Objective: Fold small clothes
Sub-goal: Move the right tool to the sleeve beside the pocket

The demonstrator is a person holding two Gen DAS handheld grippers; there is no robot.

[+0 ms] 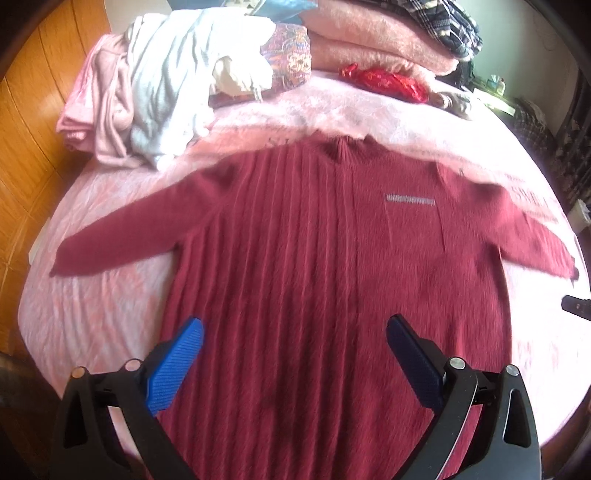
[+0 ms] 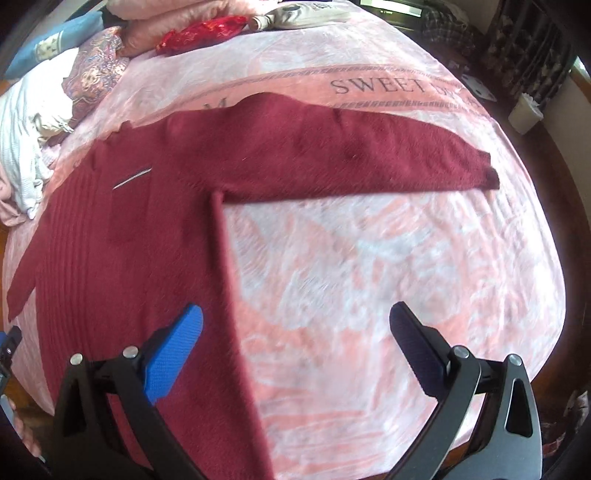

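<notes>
Pink bed carries maroon sweater spread flat, unfolded; left gripper and right gripper are held wide open, empty; sleeve at upper right is judged to need grasping next.

Two wrist views close above the shared sweater, facing headward.

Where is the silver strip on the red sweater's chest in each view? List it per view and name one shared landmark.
Left wrist view: the silver strip sits right of centre in the upper half, on the red sweater.
Right wrist view: the strip shows as a thin slanted line at upper left.
Shared landmark: the shiny red bundle near the stacked pink blankets.
</notes>
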